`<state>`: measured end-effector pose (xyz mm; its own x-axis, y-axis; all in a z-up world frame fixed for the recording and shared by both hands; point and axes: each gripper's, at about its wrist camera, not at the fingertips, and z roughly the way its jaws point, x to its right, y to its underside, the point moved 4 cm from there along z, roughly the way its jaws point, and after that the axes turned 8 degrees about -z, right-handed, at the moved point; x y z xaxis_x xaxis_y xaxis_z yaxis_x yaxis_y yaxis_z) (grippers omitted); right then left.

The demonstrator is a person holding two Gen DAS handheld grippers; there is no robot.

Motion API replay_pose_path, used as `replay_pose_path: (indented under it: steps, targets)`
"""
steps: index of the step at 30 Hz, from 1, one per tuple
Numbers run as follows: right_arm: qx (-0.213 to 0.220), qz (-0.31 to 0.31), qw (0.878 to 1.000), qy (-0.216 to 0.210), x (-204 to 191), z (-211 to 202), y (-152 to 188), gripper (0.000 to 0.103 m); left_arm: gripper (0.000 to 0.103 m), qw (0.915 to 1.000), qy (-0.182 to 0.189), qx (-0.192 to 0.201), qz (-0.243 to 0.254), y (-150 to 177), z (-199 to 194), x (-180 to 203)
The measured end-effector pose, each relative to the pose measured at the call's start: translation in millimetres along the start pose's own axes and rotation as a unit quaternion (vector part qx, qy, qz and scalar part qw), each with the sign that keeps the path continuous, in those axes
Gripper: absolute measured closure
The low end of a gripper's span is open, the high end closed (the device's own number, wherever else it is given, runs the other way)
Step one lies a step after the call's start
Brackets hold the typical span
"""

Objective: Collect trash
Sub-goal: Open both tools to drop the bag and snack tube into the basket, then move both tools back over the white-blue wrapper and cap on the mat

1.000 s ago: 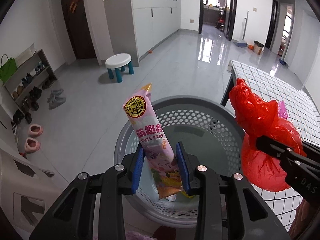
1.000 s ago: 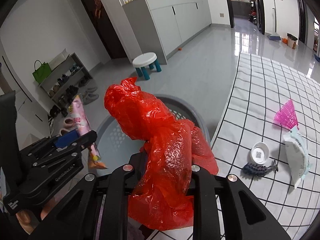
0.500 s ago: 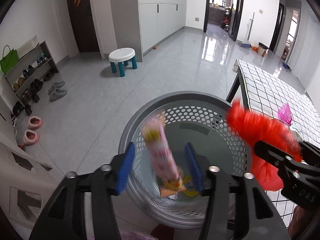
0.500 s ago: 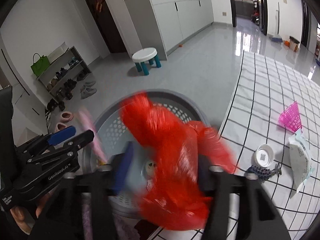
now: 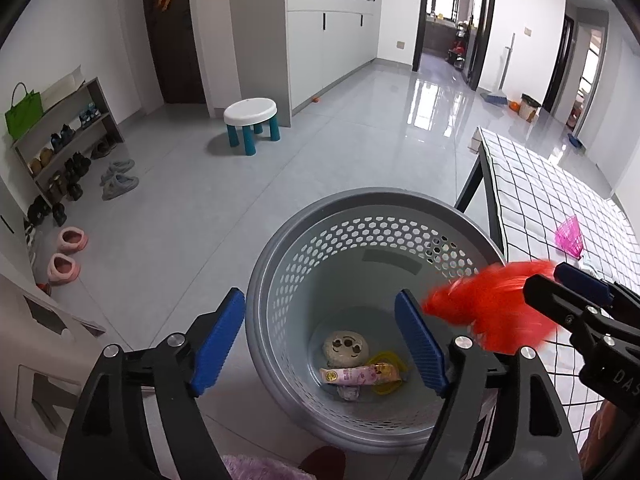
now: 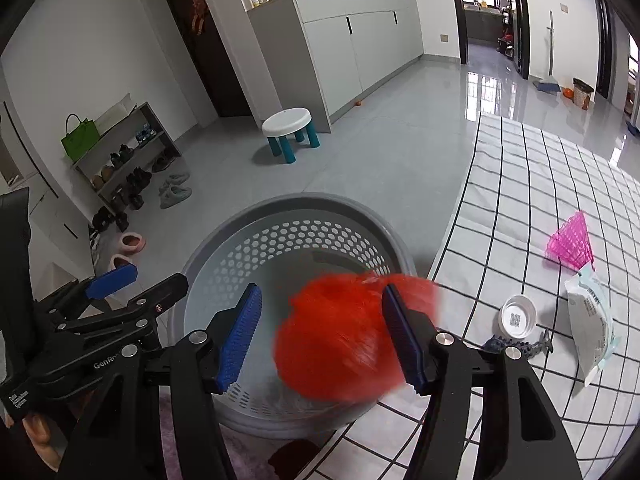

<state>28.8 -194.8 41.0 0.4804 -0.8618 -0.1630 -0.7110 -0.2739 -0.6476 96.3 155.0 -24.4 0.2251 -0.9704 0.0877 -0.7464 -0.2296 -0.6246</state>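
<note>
Left hand-held gripper (image 5: 320, 340) over basket (image 5: 372, 204), jaws opening, nothing between; snack wrapper (image 5: 360, 375) flat on basket floor. Right hand-held gripper (image 6: 320, 334) wide apart, red bag (image 6: 340, 344) blurred, dropping free between pads. Remaining trash on bench (image 6: 520, 208) lies rightward, nearer right hand: cap (image 6: 519, 316), packet (image 6: 592, 320), pink net (image 6: 570, 240).

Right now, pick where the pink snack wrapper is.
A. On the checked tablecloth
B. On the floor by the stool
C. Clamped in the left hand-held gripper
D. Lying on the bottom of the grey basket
D: in the left wrist view the pink snack wrapper lies flat on the bottom of the grey basket, and nothing is between the blue pads of the left hand-held gripper, whose jaws are opening.
</note>
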Motion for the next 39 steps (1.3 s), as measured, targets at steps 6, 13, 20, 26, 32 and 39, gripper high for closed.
replay_pose_path:
  steps: [6,13,20,26,32,39]
  targets:
    - [0.015,0.000,1.000,-0.002,0,-9,-3,0.040,0.023,1.0000,-0.001,-0.002,-0.004,0,0,-1]
    - [0.014,0.002,1.000,-0.004,-1,-13,-1,0.040,0.017,1.0000,-0.001,0.004,-0.004,-1,-5,1]
    - [0.012,0.018,1.000,-0.007,5,-16,9,0.040,0.011,1.0000,0.000,0.009,0.000,1,-13,6]
    - [0.008,0.030,1.000,-0.001,8,-26,20,0.040,0.008,0.9999,0.010,0.014,0.002,4,-24,11]
    - [0.015,0.050,0.999,0.013,20,-48,34,0.040,0.008,0.9995,0.022,0.020,0.010,8,-38,20]
    - [0.023,0.066,0.997,0.033,33,-73,51,0.040,0.008,0.9988,0.036,0.025,0.019,14,-53,33]
